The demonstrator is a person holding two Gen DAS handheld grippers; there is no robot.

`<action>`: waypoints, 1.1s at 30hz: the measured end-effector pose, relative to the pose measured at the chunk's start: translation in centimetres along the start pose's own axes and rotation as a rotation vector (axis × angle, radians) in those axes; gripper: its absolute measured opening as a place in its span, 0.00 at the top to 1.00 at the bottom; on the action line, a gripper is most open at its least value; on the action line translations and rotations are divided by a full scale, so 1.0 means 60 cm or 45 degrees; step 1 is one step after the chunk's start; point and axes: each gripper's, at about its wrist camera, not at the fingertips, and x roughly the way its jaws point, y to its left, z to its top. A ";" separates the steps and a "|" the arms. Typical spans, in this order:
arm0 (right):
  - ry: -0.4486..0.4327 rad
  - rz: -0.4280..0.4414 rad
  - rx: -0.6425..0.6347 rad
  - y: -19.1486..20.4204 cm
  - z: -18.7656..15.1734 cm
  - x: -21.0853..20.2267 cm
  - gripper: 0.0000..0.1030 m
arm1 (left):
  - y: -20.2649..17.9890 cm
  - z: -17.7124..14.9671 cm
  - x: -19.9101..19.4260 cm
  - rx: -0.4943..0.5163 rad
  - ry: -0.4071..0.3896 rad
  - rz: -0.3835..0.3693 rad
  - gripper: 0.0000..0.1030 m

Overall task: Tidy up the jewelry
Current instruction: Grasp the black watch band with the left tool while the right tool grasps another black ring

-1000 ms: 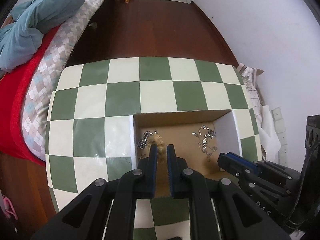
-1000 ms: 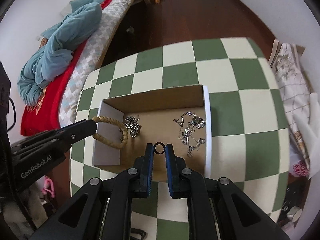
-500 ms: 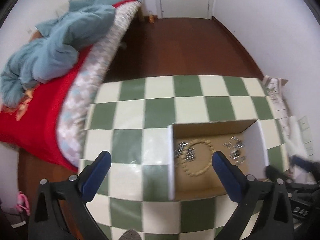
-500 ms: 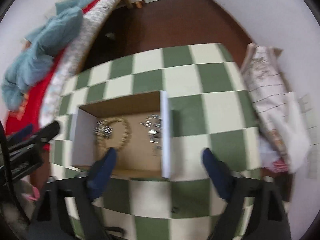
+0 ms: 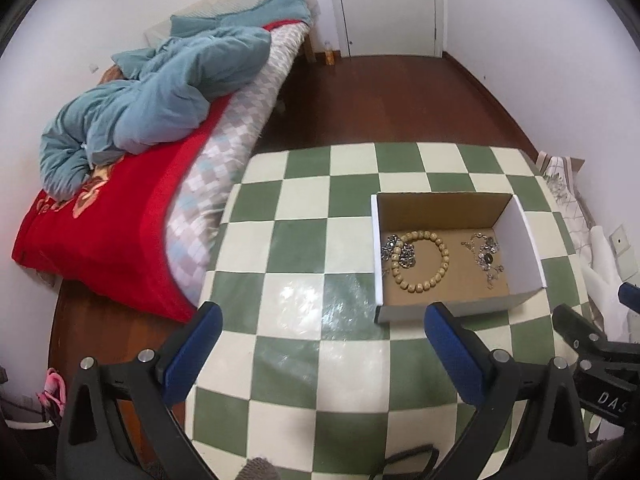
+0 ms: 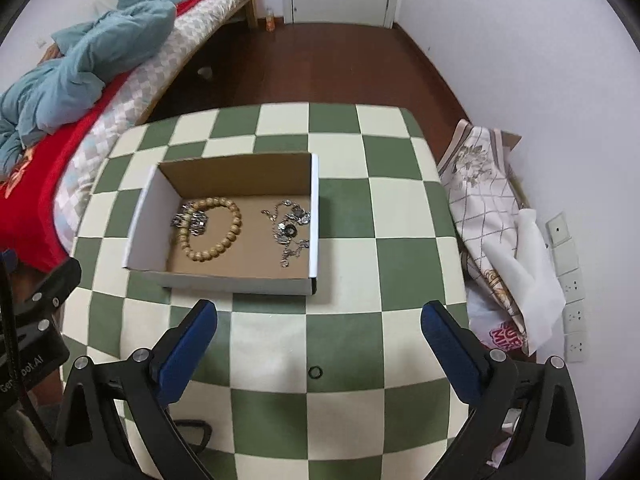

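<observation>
An open cardboard box (image 5: 524,232) (image 6: 314,208) stands on the green and cream checked table (image 5: 304,240) (image 6: 400,208). In it lie a wooden bead bracelet (image 5: 436,272) (image 6: 232,232), a silver chain (image 5: 406,254) (image 6: 192,222) at its left, and a second silver chain (image 5: 486,256) (image 6: 290,224) with a small black ring (image 6: 289,232) on it. Another black ring (image 6: 315,372) lies on the table in front of the box. My left gripper (image 5: 320,340) and right gripper (image 6: 319,336) are both wide open and empty, raised above the table's near side.
A bed with a red blanket (image 5: 108,228) and blue duvet (image 5: 160,92) stands left of the table. Folded cloth and plastic (image 6: 492,208) lie at the right by the white wall. Dark wooden floor (image 6: 320,64) and a white door (image 5: 388,4) are beyond the table.
Both grippers opened, letting go of the bead bracelet and a black ring, which now lie in the box. Both grippers pulled up and back from the box.
</observation>
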 end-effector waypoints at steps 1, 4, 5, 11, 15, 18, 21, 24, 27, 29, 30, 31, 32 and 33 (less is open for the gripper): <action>-0.015 -0.001 0.000 0.002 -0.005 -0.011 0.00 | 0.004 -0.006 -0.012 -0.007 -0.015 0.003 0.00; -0.058 0.010 0.013 0.001 -0.020 -0.044 0.00 | 0.014 -0.023 -0.041 -0.017 -0.051 0.002 0.00; -0.072 0.014 0.016 0.000 -0.027 -0.055 0.00 | 0.017 -0.031 -0.053 -0.020 -0.063 0.003 0.00; -0.083 0.037 0.041 -0.009 -0.077 -0.087 0.00 | 0.017 -0.091 -0.080 -0.001 -0.039 -0.019 0.00; -0.016 0.052 0.071 -0.024 -0.130 -0.070 0.00 | -0.005 -0.144 -0.045 0.068 0.081 -0.014 0.00; 0.068 0.060 0.102 -0.039 -0.168 -0.036 0.00 | -0.022 -0.184 -0.002 0.102 0.202 -0.026 0.00; 0.137 0.073 0.127 -0.053 -0.195 -0.001 0.02 | -0.040 -0.215 0.041 0.134 0.293 -0.043 0.01; 0.185 0.085 0.148 -0.066 -0.207 0.032 0.22 | -0.053 -0.233 0.083 0.149 0.378 -0.067 0.03; 0.208 0.098 0.162 -0.075 -0.205 0.061 0.27 | -0.063 -0.243 0.115 0.164 0.448 -0.101 0.17; 0.203 0.106 0.155 -0.075 -0.196 0.073 0.27 | -0.065 -0.243 0.122 0.158 0.453 -0.140 0.33; 0.206 0.115 0.149 -0.074 -0.191 0.082 0.27 | -0.065 -0.242 0.122 0.156 0.448 -0.148 0.37; 0.206 0.118 0.144 -0.072 -0.186 0.089 0.27 | -0.066 -0.240 0.122 0.154 0.443 -0.165 0.46; 0.209 0.130 0.140 -0.070 -0.180 0.097 0.27 | -0.066 -0.238 0.122 0.150 0.439 -0.180 0.61; 0.213 0.135 0.137 -0.067 -0.174 0.105 0.27 | -0.066 -0.234 0.123 0.142 0.434 -0.189 0.71</action>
